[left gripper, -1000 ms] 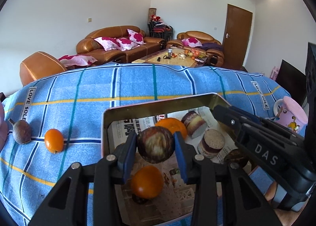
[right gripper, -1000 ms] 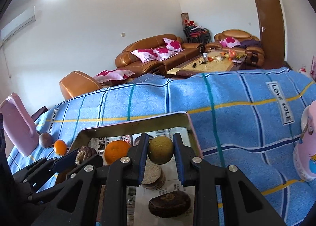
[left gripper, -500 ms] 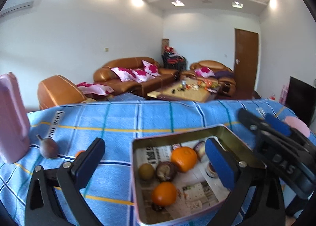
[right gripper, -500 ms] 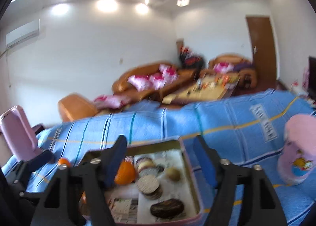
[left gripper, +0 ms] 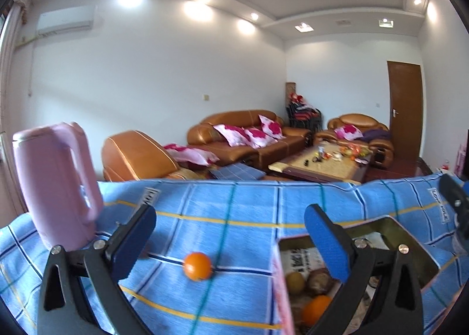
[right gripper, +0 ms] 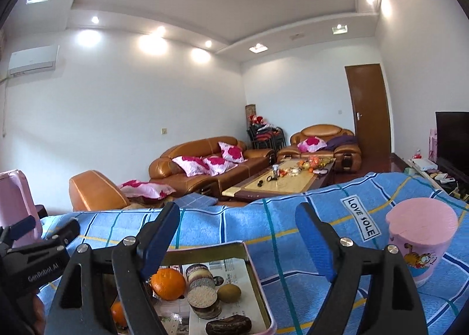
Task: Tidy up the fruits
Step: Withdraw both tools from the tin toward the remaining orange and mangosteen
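Two hand-held tools hover over a counter covered with a blue plaid cloth point(left gripper: 249, 212), each filmed from its own wrist camera, with a living room of brown sofas behind.

Seen from the left wrist, the left tool point(left gripper: 230, 235) has its blue-padded jaws spread as wide as they go, with nothing between them. Ahead of it, alone on the cloth, lies a small loose orange point(left gripper: 198, 266). A pink jug point(left gripper: 55, 185) stands at the far left. A metal tray point(left gripper: 392, 225) lined with newspaper sits at the lower right, holding a green-brown kiwi-like fruit point(left gripper: 295, 282), a dark round fruit point(left gripper: 321, 281) and another orange point(left gripper: 316, 310).

Seen from the right wrist, the right tool point(right gripper: 237, 235) has jaws that are opening, also with nothing between them. It looks down on the same tray point(right gripper: 254, 273), where a large orange point(right gripper: 168, 283), some round cakes point(right gripper: 202, 297), the kiwi-like fruit point(right gripper: 230, 293) and a dark oblong piece point(right gripper: 228, 326) lie. A pink cartoon cup point(right gripper: 420, 244) stands to the right.

Judging by its look, the loose orange should be light, firm and smooth, and likely to roll on the cloth. The safest hold is probably across its widest middle, with the pads level on either side and only gentle pressure, so the skin is not bruised and the fruit does not squirt out.
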`<state>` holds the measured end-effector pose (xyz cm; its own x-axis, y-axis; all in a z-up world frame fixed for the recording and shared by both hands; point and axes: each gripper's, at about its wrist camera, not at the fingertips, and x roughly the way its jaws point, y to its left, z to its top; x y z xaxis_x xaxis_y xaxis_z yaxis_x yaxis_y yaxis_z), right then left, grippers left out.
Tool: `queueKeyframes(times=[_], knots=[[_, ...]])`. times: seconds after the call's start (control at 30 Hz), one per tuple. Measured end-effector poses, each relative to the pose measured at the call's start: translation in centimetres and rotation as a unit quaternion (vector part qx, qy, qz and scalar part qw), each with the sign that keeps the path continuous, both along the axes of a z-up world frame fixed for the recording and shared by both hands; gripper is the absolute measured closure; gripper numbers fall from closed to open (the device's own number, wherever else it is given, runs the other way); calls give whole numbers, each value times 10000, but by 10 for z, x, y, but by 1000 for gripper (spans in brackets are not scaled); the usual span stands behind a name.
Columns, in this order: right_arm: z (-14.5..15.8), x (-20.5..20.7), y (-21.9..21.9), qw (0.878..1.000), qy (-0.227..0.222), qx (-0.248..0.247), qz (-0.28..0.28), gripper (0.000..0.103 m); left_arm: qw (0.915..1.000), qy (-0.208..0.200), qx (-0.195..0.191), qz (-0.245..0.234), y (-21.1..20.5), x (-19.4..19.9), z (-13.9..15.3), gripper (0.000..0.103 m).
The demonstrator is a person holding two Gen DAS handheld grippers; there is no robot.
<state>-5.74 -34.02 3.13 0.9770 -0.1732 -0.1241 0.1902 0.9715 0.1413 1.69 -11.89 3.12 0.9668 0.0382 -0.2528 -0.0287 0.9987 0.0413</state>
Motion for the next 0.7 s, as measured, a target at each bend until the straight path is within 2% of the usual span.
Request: queueKeyframes(times=[0.13, 0.33, 0.53, 0.7], knots=[[2, -5, 3, 9998, -133, -126, -98, 17, 9996, -172, 118, 187, 8, -1, -2, 0], [1, -5, 2, 9998, -87, -90, -124, 17, 9996, 81, 180, 224, 14, 0, -16, 0], [1, -9, 6, 9997, -51, -113, -196, 17, 9989, 309, -302, 197, 32, -9, -17, 0], [-1, -11, 14, 9997, 179, -2, -146, 17, 9986, 419, -305, 143, 37, -17, -21, 0]])
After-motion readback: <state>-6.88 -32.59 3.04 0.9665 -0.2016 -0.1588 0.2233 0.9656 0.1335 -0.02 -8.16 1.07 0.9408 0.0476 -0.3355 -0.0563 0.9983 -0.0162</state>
